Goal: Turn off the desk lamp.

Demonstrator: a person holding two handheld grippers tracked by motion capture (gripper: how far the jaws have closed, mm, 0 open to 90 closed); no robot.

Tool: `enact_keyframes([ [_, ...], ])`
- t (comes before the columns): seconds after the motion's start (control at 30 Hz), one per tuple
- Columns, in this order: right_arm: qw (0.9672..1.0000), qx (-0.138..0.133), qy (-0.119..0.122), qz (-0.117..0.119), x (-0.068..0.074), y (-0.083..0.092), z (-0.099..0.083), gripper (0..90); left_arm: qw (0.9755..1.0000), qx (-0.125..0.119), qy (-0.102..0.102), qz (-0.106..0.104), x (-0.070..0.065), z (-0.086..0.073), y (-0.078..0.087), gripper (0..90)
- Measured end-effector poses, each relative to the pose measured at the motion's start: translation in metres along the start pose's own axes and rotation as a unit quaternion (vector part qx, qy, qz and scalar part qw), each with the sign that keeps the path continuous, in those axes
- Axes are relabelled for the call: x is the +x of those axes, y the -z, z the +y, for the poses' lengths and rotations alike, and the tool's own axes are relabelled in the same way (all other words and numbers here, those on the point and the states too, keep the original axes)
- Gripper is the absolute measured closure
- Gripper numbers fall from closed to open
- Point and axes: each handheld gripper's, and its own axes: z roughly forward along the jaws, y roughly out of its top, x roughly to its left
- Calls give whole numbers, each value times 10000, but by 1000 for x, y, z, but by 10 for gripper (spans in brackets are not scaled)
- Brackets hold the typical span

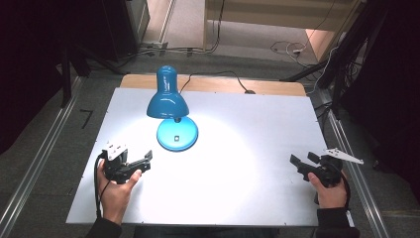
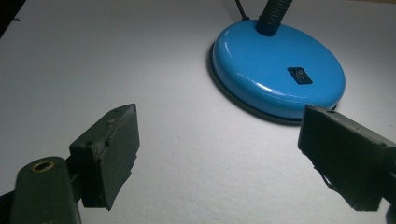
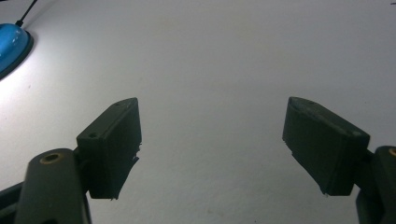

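My left gripper (image 1: 143, 161) sits near the left edge of the bench (image 1: 237, 198), jaws spread wide and holding nothing, aimed toward the blue lamp (image 1: 168, 99). I judge I hold it this way because the lamp is what I am about to work on: in the left gripper view its round base (image 2: 261, 70) lies just ahead and to the right of my jaws, with the small black switch (image 2: 299, 75) on top facing me, so a short push forward would bring a jaw over it. The lamp stands upright toward the back left of the bench, its shade (image 1: 167, 105) bent down over the base, throwing a bright pool of light onto the white surface in front. My right gripper (image 1: 303, 162) rests well apart at the right side, also released with the jaws wide and empty, pointing across bare bench; in the right gripper view the edge of the base (image 3: 11, 44) shows at the far left. I think it waits there so as not to crowd the left hand. Nothing lies between my left gripper and the base. The lamp's cord (image 1: 218, 74) runs off the back edge, clear of my path, and the overhanging shade is the one thing I would mind when reaching in.
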Motion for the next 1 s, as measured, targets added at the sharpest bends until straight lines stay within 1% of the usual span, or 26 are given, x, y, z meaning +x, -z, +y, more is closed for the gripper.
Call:
enact_keyframes([
  [0.1,10000,-1,-4,7,0,0,0,183,10000,-26,36,-39,-2,1,-2,134],
  [0.27,10000,5,-7,11,0,0,0,182,10000,-44,37,-78,-4,2,-3,134],
  [0.4,10000,2,-5,20,0,0,0,183,9998,-111,116,-129,-5,4,-5,131],
  [0.67,10000,4,-8,21,0,0,0,182,9998,-99,89,-175,-8,6,-9,119],
  [0.83,10000,7,-11,26,0,0,0,183,9996,-168,83,-213,-12,8,-12,112],
  [1.0,10000,15,-18,24,0,0,0,182,9995,-188,63,-237,-15,9,-14,112],
])
